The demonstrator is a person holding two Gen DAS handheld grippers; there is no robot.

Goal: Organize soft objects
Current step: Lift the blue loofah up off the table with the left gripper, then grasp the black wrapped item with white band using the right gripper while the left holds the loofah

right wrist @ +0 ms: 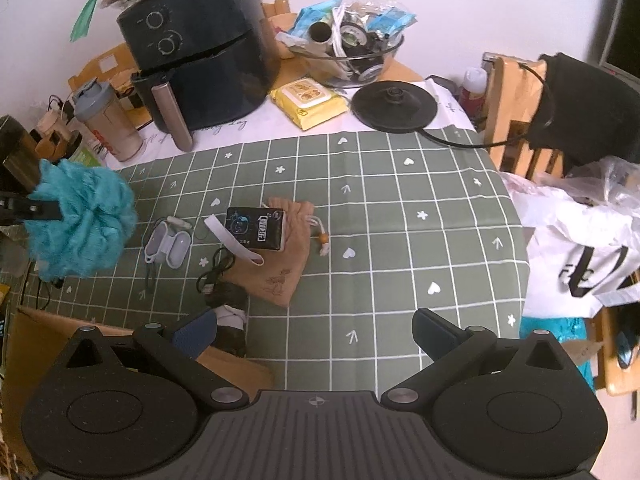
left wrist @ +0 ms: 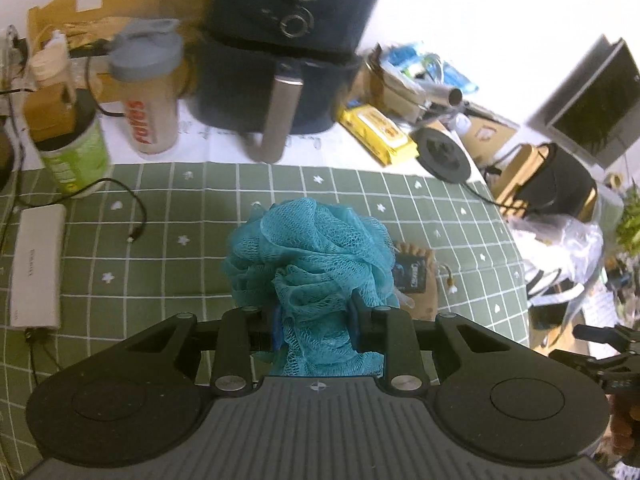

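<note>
Teal mesh sponge [left wrist: 308,256] was clamped between the pads of the left gripper [left wrist: 314,326], its ruffled netting bulging out above and in front of the fingers and a tail of mesh hanging down behind them. From the right wrist view the same sponge [right wrist: 80,224] appeared held up off the green checked tablecloth [right wrist: 400,220] at the left side of the table, with one dark finger of that gripper pressed into its side.

The right gripper [right wrist: 316,336] stood with its fingers wide apart and nothing between them, pointing down over the near part of the cloth. Its left finger [right wrist: 196,334] sat just beside a dark bundle with a pale patch [right wrist: 230,316] at the cloth's near edge; I cannot tell what that bundle was.

On the cloth lay a tan drawstring pouch [right wrist: 288,264], with a black pack [right wrist: 256,228] resting on its upper end. To the left of the pouch were a white strap [right wrist: 232,240], a coiled black cable [right wrist: 216,272] and a small grey open case [right wrist: 168,246].

Behind the cloth stood a black air fryer [right wrist: 200,52], a shaker bottle [right wrist: 108,120], a yellow pack of wipes [right wrist: 308,102] and a round black kettle base [right wrist: 394,106].
</note>
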